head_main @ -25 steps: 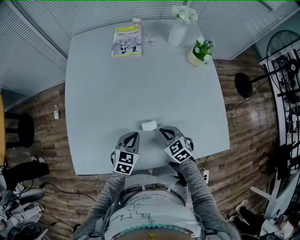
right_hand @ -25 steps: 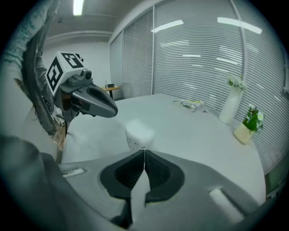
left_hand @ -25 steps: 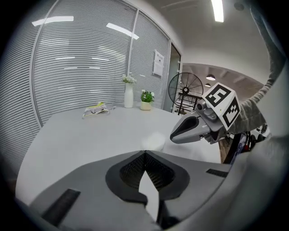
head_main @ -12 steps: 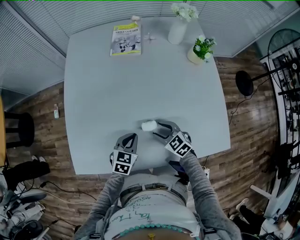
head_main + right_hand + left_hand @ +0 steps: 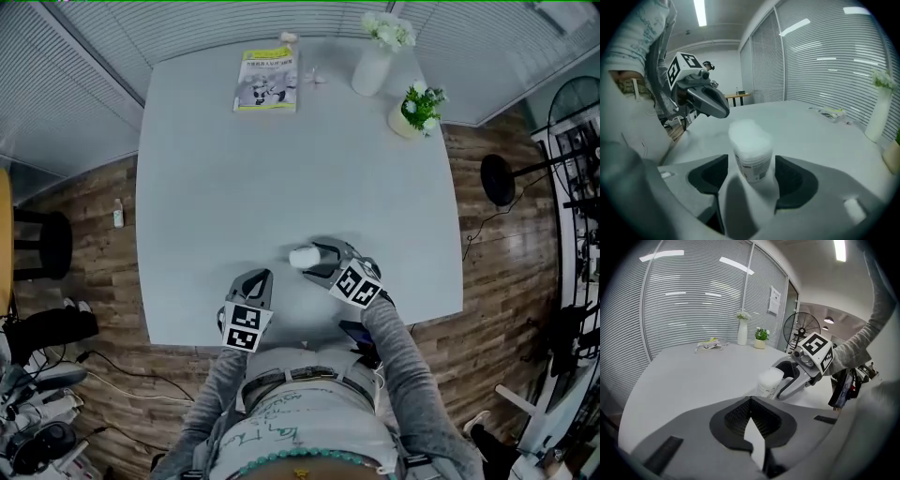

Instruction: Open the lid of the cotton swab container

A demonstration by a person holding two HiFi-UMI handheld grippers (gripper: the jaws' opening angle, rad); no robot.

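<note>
The cotton swab container (image 5: 303, 256), a small white tub with its lid on, stands upright near the front of the grey table (image 5: 281, 169). My right gripper (image 5: 315, 260) reaches at it from the right with its jaws opening. In the right gripper view the container (image 5: 751, 150) stands between the two dark pads (image 5: 708, 174) with a gap on each side. My left gripper (image 5: 262, 277) is shut and empty, to the container's front left and apart from it. The left gripper view shows the container (image 5: 768, 382) inside the right gripper's (image 5: 786, 378) jaws.
At the table's far end lie a magazine (image 5: 267, 80), a white vase of flowers (image 5: 372, 61) and a small potted plant (image 5: 417, 111). The table's front edge runs just under both grippers. A dark stool (image 5: 42, 246) stands on the wooden floor at the left.
My right gripper has opened its jaws and moved left until they stand round the container. The left gripper has stayed shut in about the same place.
</note>
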